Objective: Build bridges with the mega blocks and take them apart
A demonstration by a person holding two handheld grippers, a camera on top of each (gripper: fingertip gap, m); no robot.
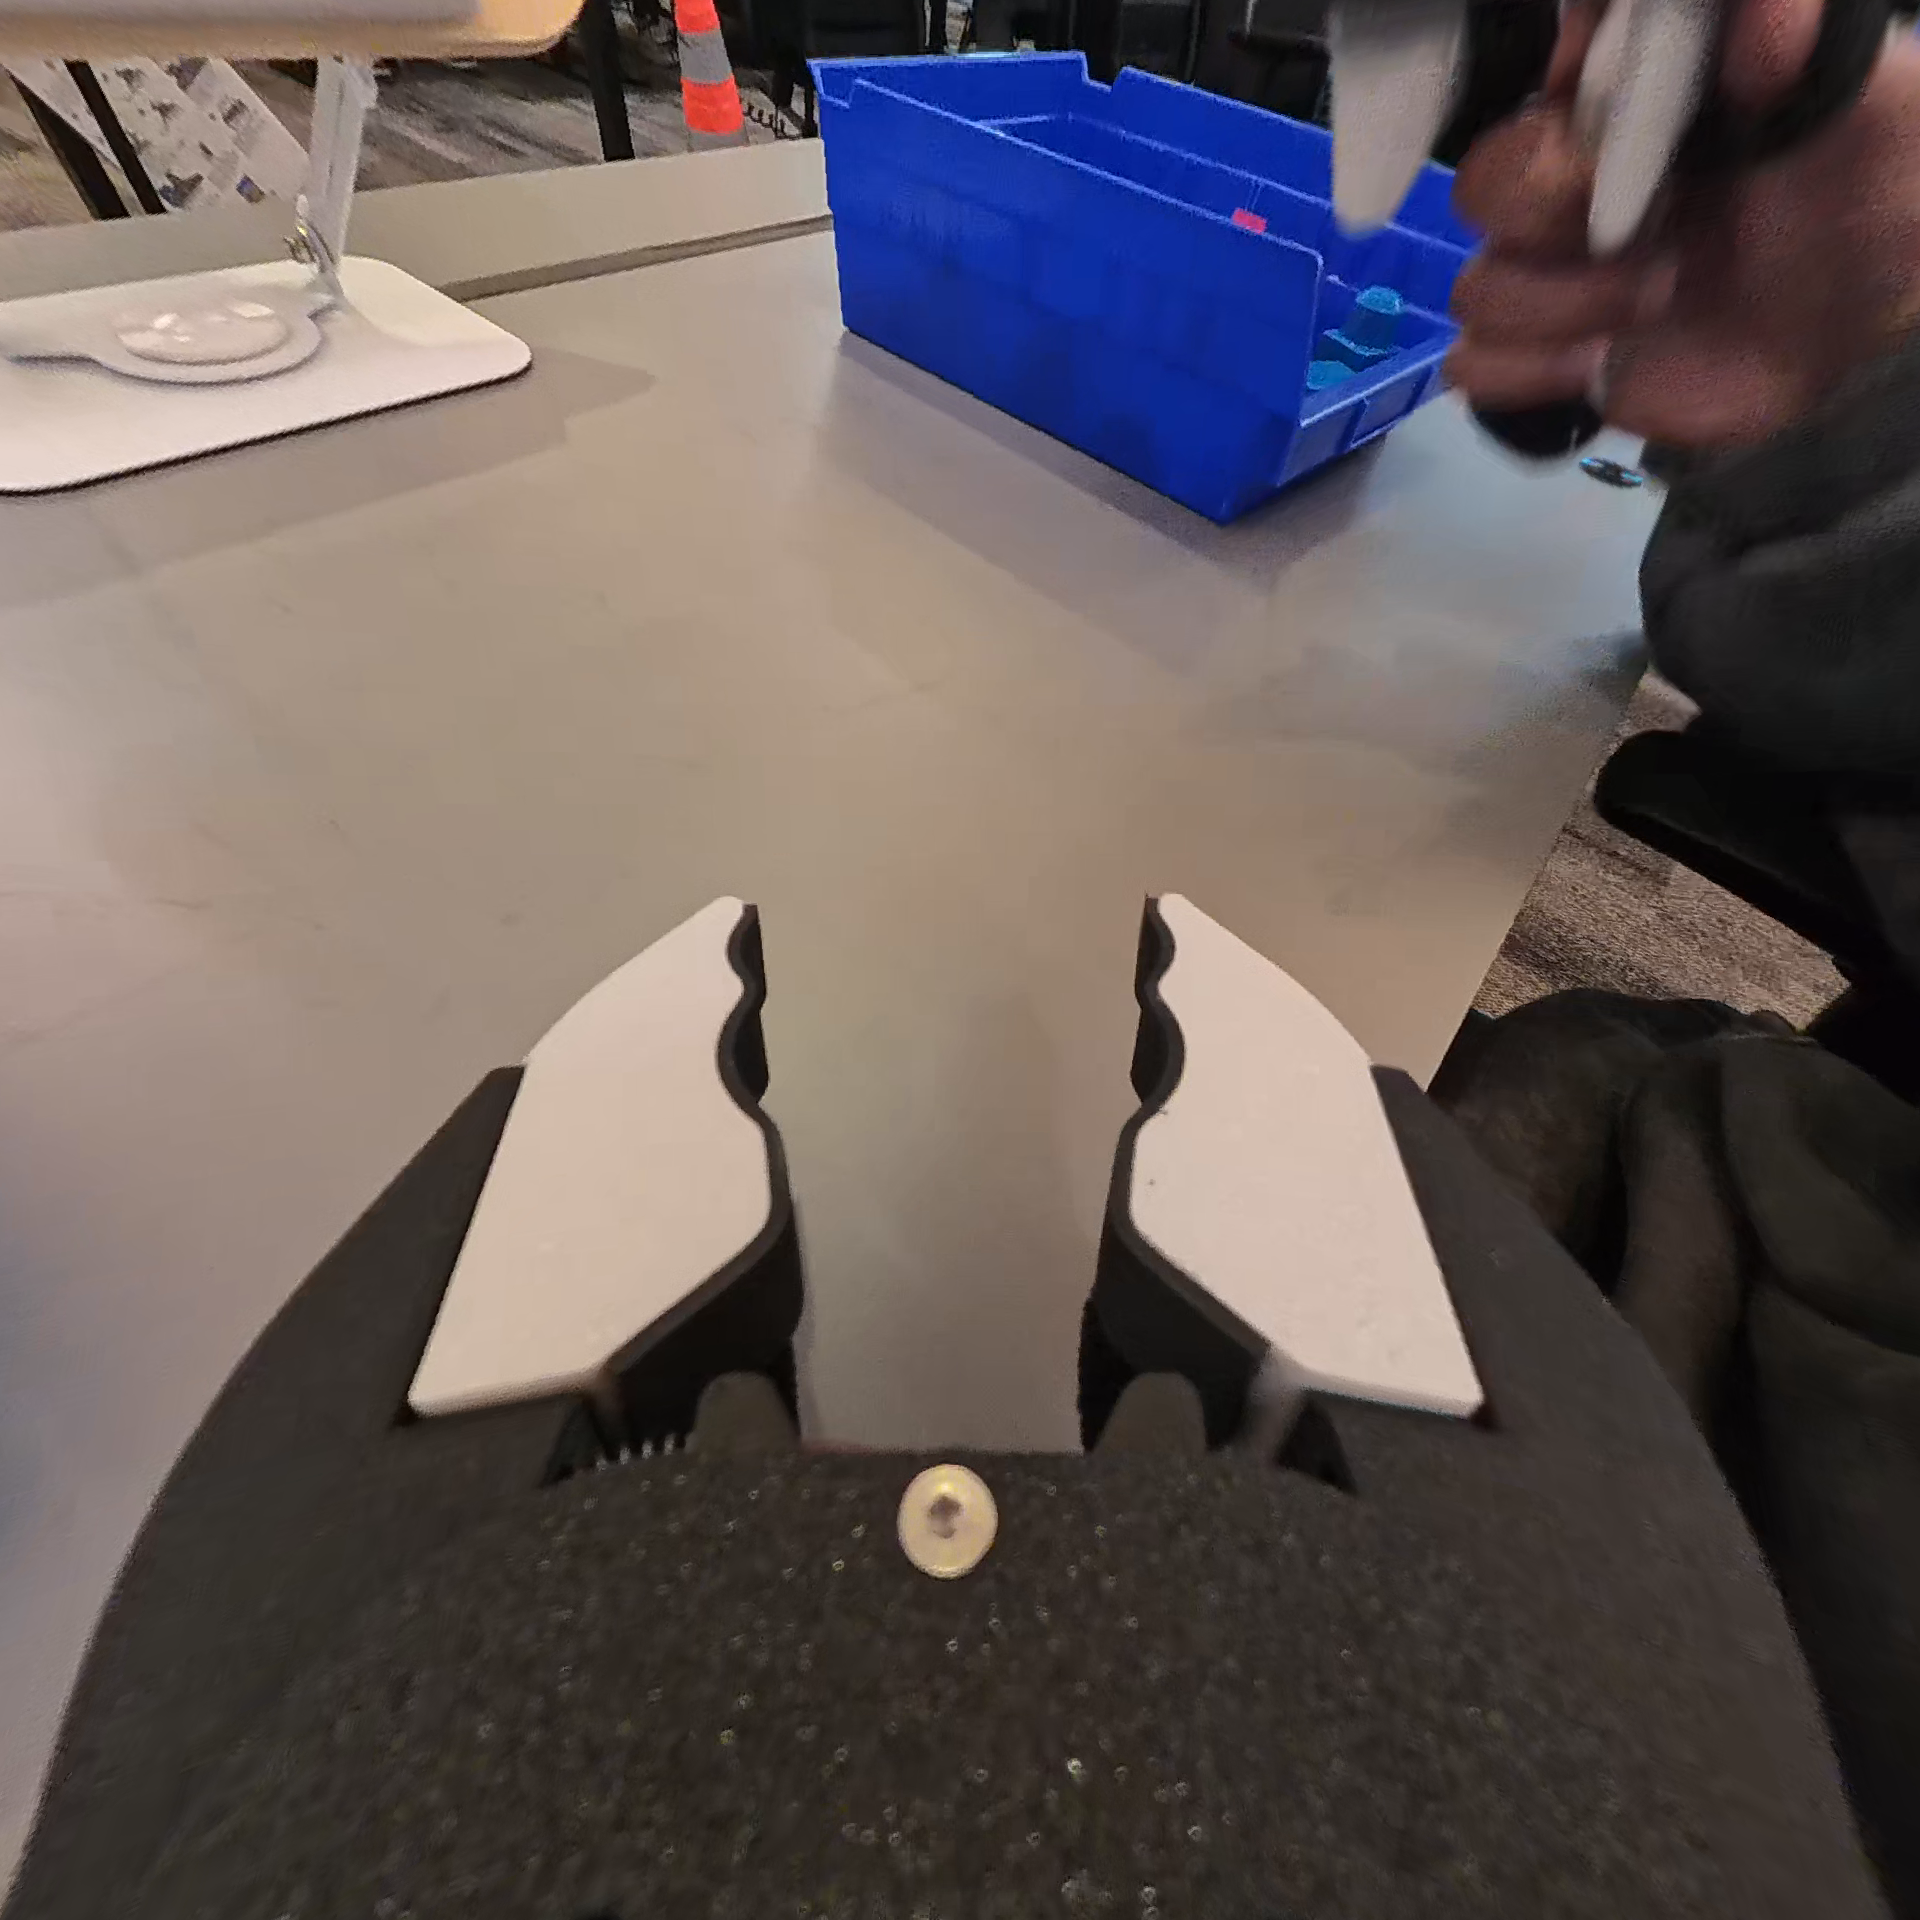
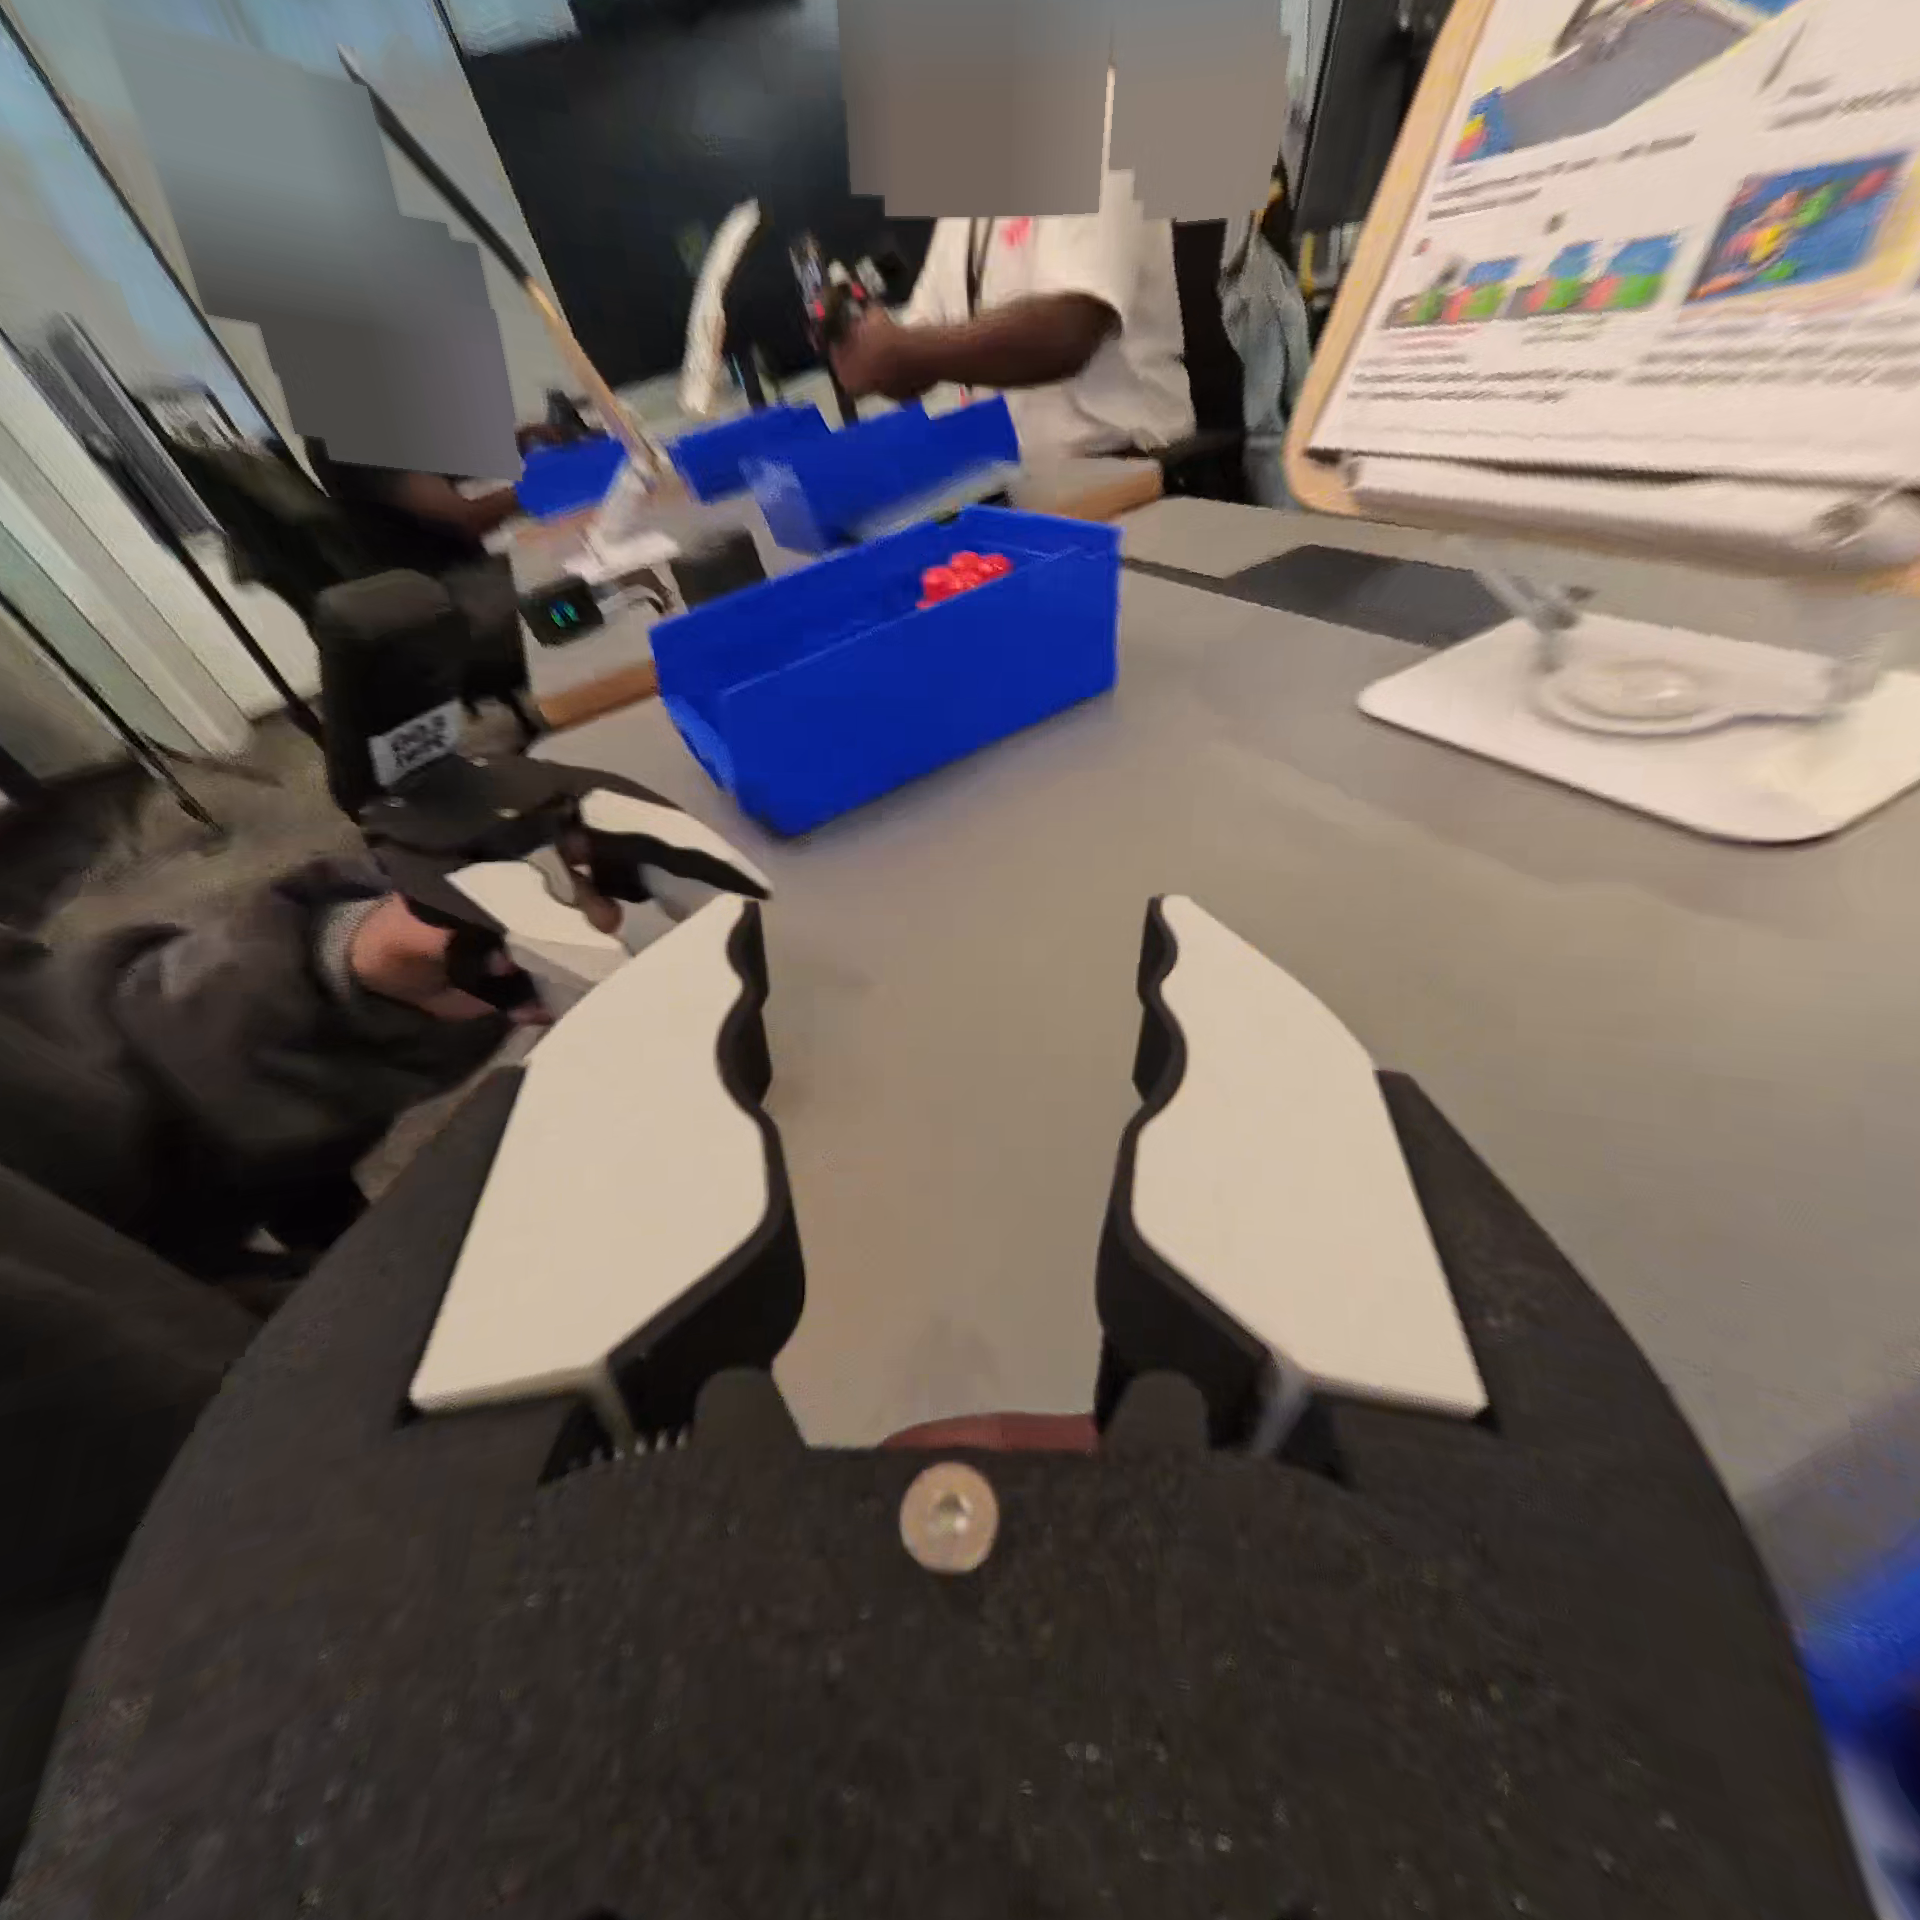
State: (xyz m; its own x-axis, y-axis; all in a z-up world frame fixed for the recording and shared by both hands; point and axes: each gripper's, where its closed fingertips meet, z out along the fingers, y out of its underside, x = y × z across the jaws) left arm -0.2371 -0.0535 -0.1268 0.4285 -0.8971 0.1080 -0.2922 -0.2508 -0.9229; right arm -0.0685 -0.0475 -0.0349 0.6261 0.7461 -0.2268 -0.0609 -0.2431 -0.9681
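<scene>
Both grippers hang released and empty over the bare grey tabletop [image 1: 727,644].

The left gripper [image 1: 951,914] and right gripper [image 2: 951,914] have jaws spread; red mega blocks [image 2: 961,575] lie in the blue plastic bin [image 2: 894,686] at frame centre, blue blocks [image 1: 1356,338] in its upper-right compartment.

A white stand [image 2: 1621,727] holding an instruction board [image 2: 1621,260] sits on the grey table [image 1: 727,675]. An orange cone [image 1: 710,73] stands beyond.
</scene>
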